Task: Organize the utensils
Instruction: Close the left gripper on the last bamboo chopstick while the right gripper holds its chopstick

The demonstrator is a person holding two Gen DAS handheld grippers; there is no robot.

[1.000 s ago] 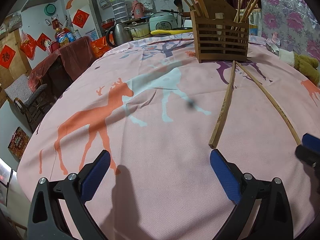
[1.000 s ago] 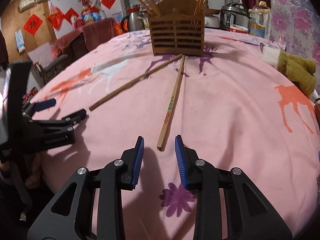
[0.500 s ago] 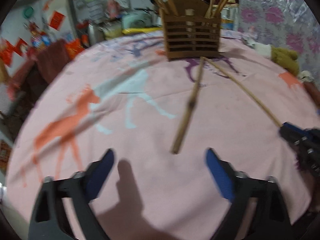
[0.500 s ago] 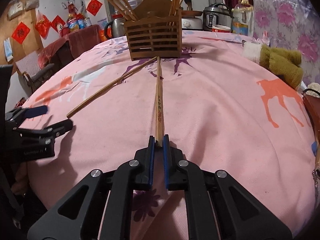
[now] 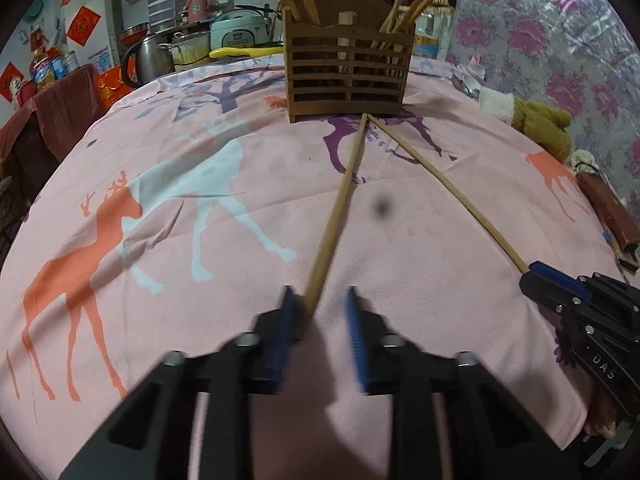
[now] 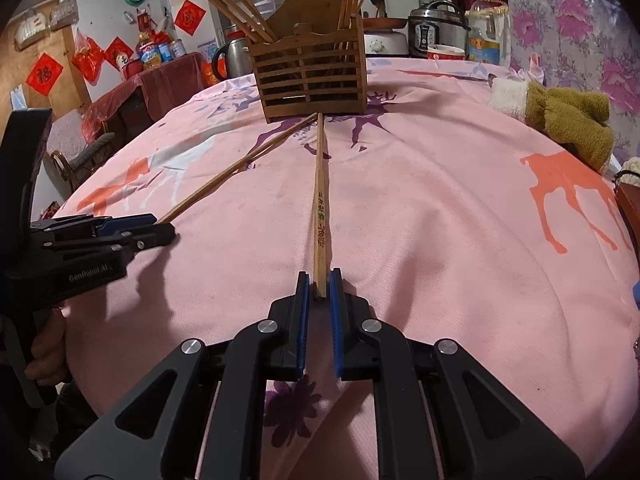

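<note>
You've got a chopstick end in each gripper: right gripper (image 6: 319,295) clamped on the printed stick (image 6: 321,216), left gripper (image 5: 320,312) closing around the plain stick (image 5: 335,224). Both sticks lie mid-table, tips touching the holder (image 6: 312,76) near the far edge, probably so they lift straight in.

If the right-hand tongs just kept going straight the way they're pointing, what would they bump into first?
Probably the wooden utensil holder. The right tongs are shut on a printed chopstick that runs straight ahead to the holder's base. Pointing somewhat downward, they might press into the pink tablecloth first.
</note>
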